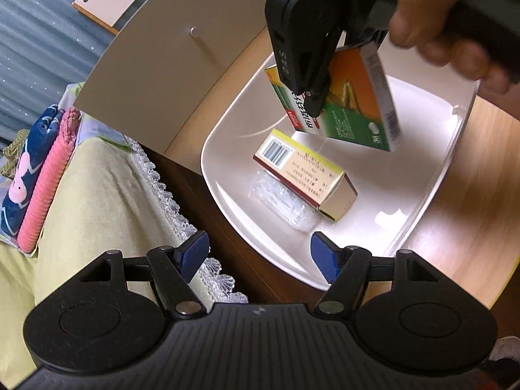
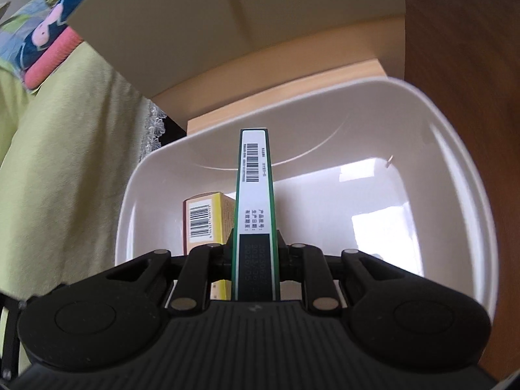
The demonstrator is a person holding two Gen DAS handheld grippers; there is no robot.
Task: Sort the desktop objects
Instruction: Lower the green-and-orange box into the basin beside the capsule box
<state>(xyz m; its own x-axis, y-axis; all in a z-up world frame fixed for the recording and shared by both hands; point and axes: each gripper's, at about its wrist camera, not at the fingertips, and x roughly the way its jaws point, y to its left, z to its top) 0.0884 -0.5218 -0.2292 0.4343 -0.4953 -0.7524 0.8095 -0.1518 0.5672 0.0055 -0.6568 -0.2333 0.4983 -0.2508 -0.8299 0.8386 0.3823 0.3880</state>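
Our black left gripper with blue pads (image 1: 259,256) has its two fingers spread wide with nothing between them. Our black right gripper (image 1: 313,96) points down, fingers squeezed tight, and our bare hand (image 1: 445,32) grips its handle

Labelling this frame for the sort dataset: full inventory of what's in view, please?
green and orange box: 1, green, orange and white, held in the air over the bin
yellow and red box: 1, yellow, red and gold, lying in the bin
clear plastic item: 1, transparent, in the bin under the yellow and red box; cannot tell what it is
bin: 1, white, on the wooden surface
wooden surface: 1, light wood
bedspread: 1, pale green with lace edge, left
folded fabrics: stack, pink and navy, far left
hand: 1, on right tongs
right tongs: black, shut on green and orange box
left tongs: black, blue pads, open at the bin's near rim
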